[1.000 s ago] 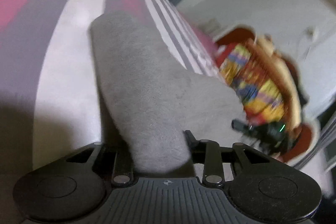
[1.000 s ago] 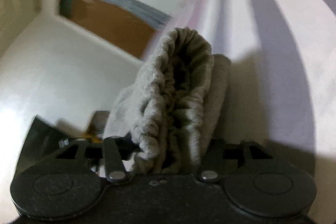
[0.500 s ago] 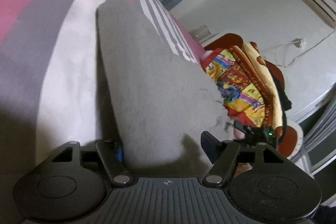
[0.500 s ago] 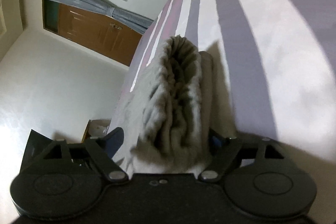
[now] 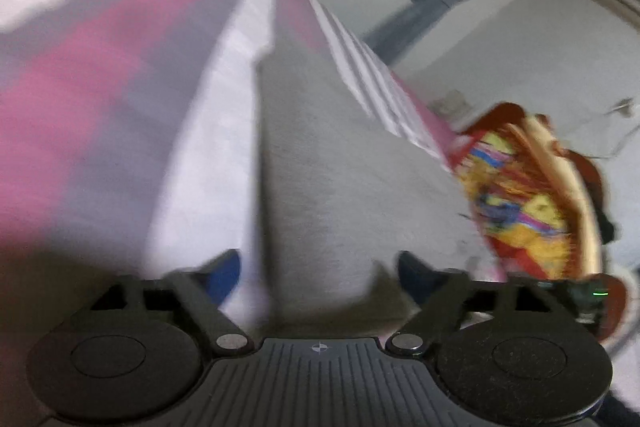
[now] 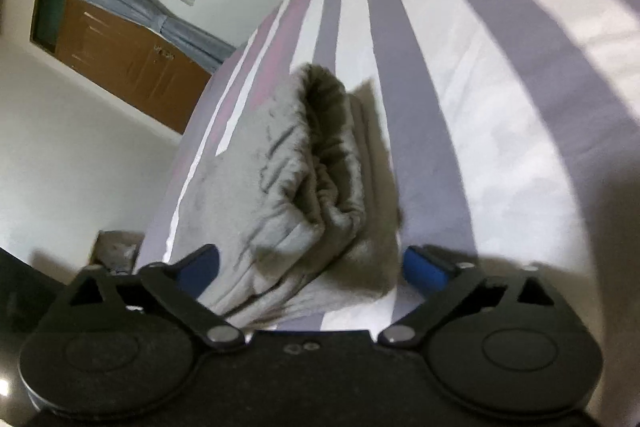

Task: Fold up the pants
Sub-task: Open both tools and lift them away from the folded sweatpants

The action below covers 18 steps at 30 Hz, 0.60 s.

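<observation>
Releasing the folded pants (image 6: 304,187) onto the bed (image 6: 500,107): left gripper (image 5: 320,267) and right gripper (image 6: 312,263) jaws are opening, gripping nothing. Next move is probably withdrawing clear without dragging cloth.

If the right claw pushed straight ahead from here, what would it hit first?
Most likely the folded grey pants: their gathered waistband end lies directly ahead between the opening jaws of the right claw, resting on the striped bedsheet. Depth is uncertain.
</observation>
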Tool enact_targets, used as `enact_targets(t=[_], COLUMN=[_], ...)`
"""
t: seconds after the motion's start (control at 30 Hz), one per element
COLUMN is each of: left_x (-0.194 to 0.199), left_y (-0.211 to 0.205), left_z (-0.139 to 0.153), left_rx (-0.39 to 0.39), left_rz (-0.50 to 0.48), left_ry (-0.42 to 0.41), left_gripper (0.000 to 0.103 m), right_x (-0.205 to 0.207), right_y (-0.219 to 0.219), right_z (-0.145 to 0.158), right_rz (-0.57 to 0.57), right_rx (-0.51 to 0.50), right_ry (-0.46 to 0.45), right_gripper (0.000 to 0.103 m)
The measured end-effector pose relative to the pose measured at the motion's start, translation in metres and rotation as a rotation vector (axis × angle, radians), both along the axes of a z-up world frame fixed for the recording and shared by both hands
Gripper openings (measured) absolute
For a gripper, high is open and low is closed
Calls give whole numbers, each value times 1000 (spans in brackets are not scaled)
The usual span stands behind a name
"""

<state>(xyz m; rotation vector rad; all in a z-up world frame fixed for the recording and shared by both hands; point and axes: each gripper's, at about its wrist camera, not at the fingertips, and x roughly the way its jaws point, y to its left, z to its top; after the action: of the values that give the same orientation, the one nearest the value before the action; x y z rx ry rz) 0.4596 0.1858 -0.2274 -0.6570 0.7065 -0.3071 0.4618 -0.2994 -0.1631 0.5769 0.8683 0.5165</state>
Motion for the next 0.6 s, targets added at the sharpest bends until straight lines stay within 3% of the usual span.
enact_targets(t=[0.17,0.27,0.3,0.47,0.6], left_x=[-23,-55,-70,-162,-239], left_y=[-8,-17,-22,-47,-63], left_z=[27,55,66,115,150], left_rx=[176,238,262,391,380], left_rz=[94,119,118,150,162], left_ry=[10,-15,-14,-63,-147], left_gripper=[92,98,103,103,103], right_x=[-19,-45,-57,-139,-205], right_y=[16,27,32,51,60], right_z=[14,33,41,95,128], right_rz=[-89,-81,-74,-86,-135], right_rx=[-81,-185,-236,-410,-444], right_ry=[-41,-100,-130,-249,-323], right_gripper=[103,103,103,103,103])
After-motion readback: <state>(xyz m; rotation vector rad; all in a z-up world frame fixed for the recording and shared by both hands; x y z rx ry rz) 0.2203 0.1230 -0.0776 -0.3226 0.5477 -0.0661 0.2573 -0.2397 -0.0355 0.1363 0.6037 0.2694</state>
